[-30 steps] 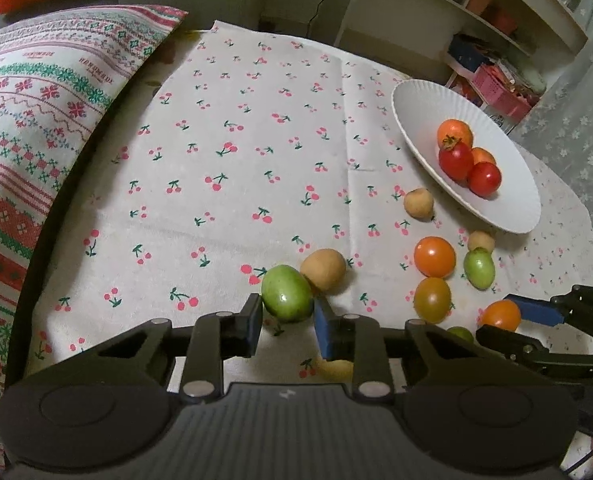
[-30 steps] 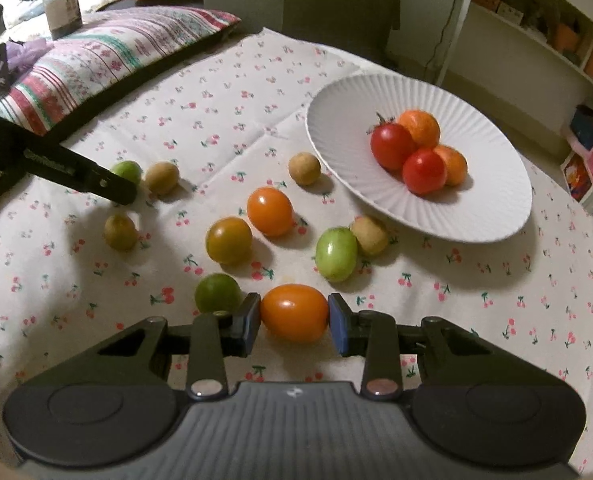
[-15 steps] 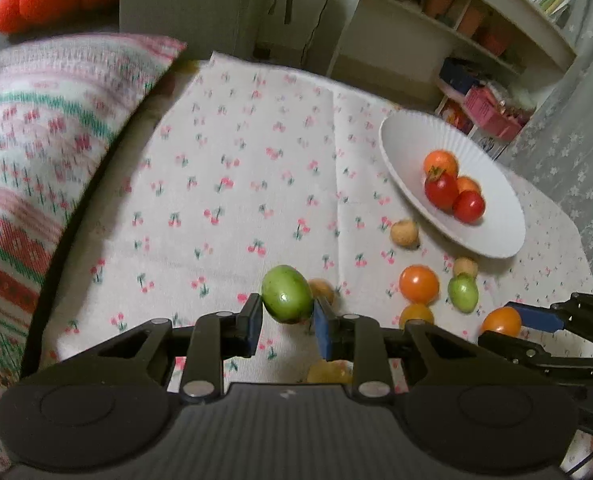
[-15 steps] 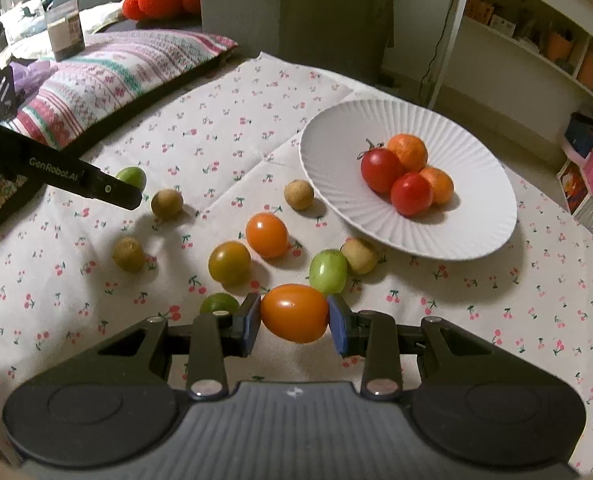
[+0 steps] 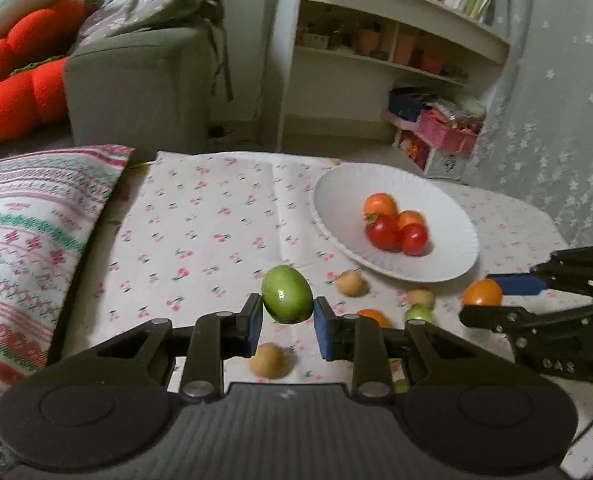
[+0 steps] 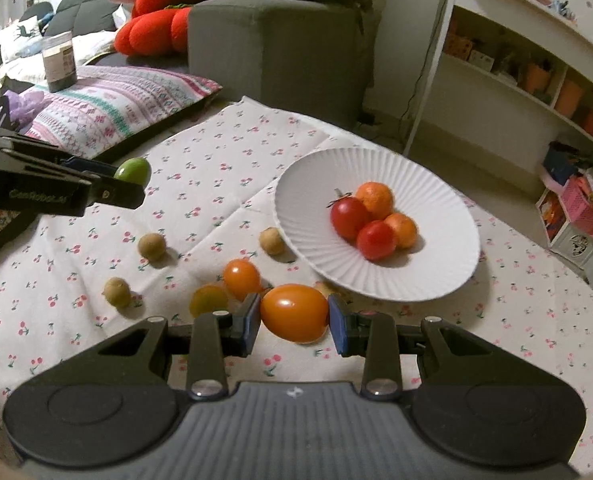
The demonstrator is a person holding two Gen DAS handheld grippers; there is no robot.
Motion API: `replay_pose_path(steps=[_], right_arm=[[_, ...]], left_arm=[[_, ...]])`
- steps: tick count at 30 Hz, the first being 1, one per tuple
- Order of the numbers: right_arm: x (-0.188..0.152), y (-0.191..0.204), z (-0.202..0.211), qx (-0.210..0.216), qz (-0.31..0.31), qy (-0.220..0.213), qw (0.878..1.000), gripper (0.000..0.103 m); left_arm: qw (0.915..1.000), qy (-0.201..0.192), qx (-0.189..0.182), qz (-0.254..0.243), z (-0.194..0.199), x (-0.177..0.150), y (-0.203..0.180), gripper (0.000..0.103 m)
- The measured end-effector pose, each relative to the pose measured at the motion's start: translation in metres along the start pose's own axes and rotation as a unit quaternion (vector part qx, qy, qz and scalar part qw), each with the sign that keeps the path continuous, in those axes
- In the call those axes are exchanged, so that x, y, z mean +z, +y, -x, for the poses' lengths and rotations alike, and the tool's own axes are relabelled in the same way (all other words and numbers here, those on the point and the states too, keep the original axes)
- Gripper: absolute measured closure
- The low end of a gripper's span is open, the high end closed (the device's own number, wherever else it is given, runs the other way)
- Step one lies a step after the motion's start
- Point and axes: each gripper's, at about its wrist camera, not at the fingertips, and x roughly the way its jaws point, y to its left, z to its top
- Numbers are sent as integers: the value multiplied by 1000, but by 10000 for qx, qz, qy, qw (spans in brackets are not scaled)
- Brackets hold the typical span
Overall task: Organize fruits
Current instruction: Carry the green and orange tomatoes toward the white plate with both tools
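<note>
1. Left hand-held gripper [image 5: 287,318]: its two blue pads are clamped on a green tomato [image 5: 287,299], held clear above the cherry-print cloth [image 5: 200,216] that covers the bench.
2. Right hand-held gripper [image 6: 294,320]: its pads are clamped on an orange tomato [image 6: 294,313], also held off the cloth, just short of the near rim of the white plate [image 6: 428,184].
3. Loose fruit on the cloth, nearest the grippers: two tan round fruits [image 6: 151,246] at left, a third tan fruit [image 6: 272,241] touching or just beside the plate's left rim, an orange tomato on the cloth [image 6: 241,278], and a yellowish one [image 6: 209,299] partly hidden behind the right gripper's left finger.
4. Plate contents, farther off: two red tomatoes [image 6: 349,217] and two orange ones [image 6: 374,199], bunched right of centre and touching one another.
5. Judged step: carrying both held tomatoes to the plate. To do it well, the grip should stay gentle but closed until each fruit is low over a bare part of the plate, left of the pile; released from height, a round tomato would likely roll over the shallow rim.
6. The two grippers converge on one plate, so placing one fruit at a time would avoid a collision.
7. Far background: a patterned cushion [image 5: 36,240] at left and a white shelf unit [image 5: 392,56] behind the bench.
</note>
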Motion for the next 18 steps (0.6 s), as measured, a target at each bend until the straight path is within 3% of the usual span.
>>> replay_pose_path(steps=[12, 18], right_arm=[[7, -38, 9, -290, -484, -257, 9981, 70], [4, -67, 5, -502, -779, -231, 9954, 70]], left_arm=[[9975, -133, -400, -564, -13, 23, -46, 103], [9965, -2, -493, -678, -39, 44, -47, 103]])
